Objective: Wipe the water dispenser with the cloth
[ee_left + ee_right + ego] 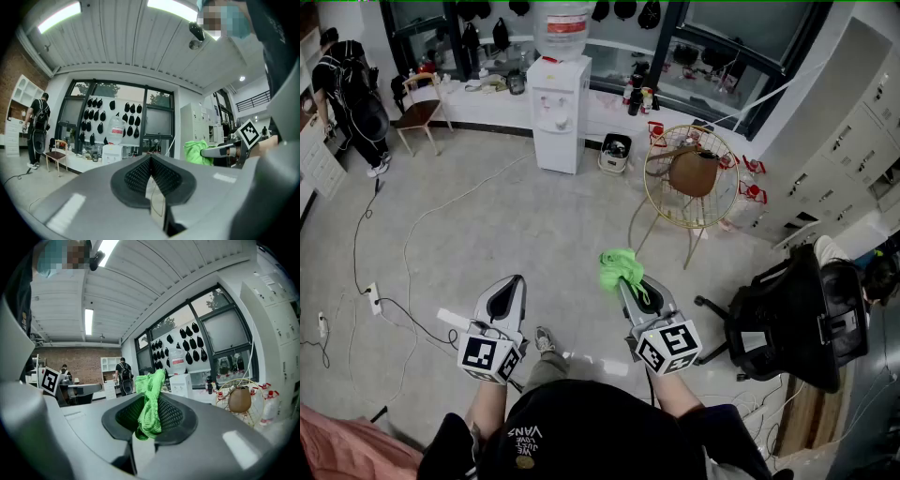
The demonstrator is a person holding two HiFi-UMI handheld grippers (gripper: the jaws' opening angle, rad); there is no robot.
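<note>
The right gripper (149, 414) fills the lower frame, its jaws closed on a green cloth (151, 397) that sticks up at centre. Just right of the cloth, far behind it, stands the white dispenser (181, 383) before dark windows. A wire chair (240, 401) sits at lower right. The left gripper (97, 388) shows at mid-left.
</note>
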